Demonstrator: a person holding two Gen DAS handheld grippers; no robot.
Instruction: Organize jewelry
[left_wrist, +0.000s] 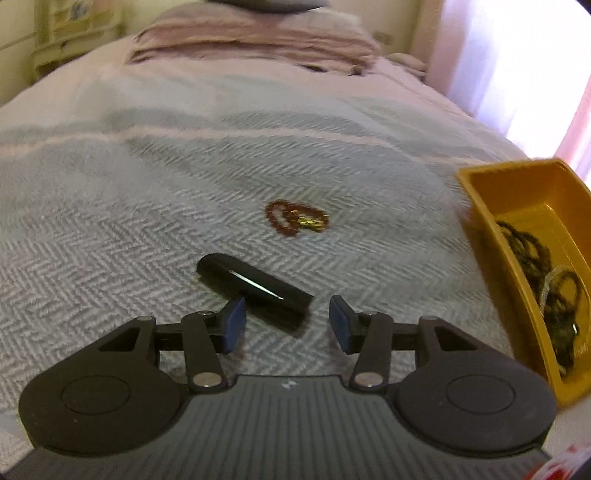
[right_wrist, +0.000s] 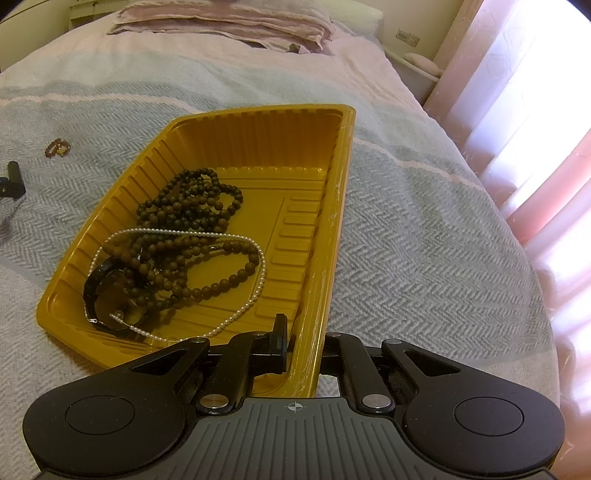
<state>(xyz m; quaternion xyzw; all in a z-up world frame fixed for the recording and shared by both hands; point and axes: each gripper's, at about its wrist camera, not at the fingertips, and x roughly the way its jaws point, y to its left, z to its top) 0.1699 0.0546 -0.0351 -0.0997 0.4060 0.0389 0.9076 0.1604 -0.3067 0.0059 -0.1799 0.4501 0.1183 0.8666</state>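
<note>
A: Surface?
B: Bed, grey herringbone blanket (left_wrist: 110, 229), folded pink linens at the head, curtained window on the right.
A: Jewelry?
B: Small red bead bracelet (left_wrist: 295, 218) loose on the blanket. Black tube (left_wrist: 255, 284) lies diagonally, possibly a case. Dark beads (right_wrist: 192, 229) in yellow tray (right_wrist: 258, 136).
A: Grippers?
B: Left gripper (left_wrist: 287, 325) angled down, jaws apart, empty. Right gripper (right_wrist: 304, 350) clamped on the tray's rim.
</note>
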